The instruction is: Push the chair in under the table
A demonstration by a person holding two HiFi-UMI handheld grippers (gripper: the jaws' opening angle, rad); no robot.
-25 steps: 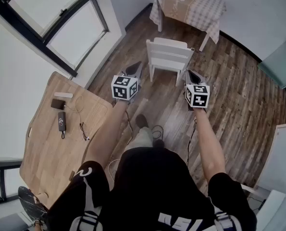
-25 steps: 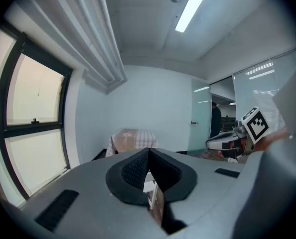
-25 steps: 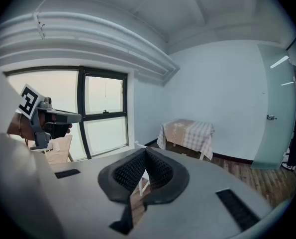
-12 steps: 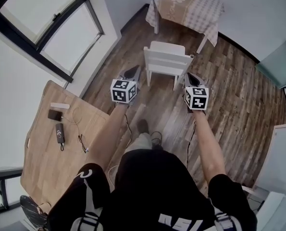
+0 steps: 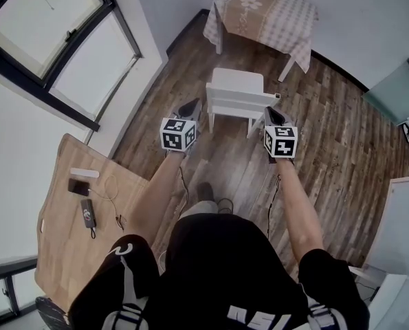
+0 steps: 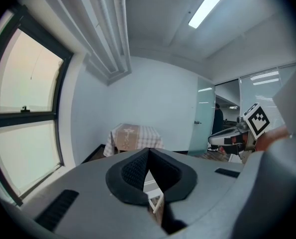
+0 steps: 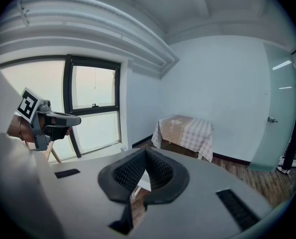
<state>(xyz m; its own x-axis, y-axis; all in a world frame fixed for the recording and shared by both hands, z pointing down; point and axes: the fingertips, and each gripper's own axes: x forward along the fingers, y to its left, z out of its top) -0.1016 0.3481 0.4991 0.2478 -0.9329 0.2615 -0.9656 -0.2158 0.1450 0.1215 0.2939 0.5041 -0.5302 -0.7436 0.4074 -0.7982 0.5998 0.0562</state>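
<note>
A white wooden chair stands on the plank floor with its back towards me. It faces a small table draped in a checked cloth, and floor shows between them. My left gripper is shut and empty, just left of the chair back's left end. My right gripper is shut and empty by the right end; contact with the chair cannot be told. In the left gripper view the shut gripper points at the table. The right gripper view shows its shut gripper below the table.
A wooden desk with a phone and cables stands at my left. Large windows line the left wall. A frosted glass door is at the right. A cable lies on the floor by my feet.
I have stepped forward. Both shut grippers have come closer to the ends of the chair back, and the wooden desk has slid back on my left.
</note>
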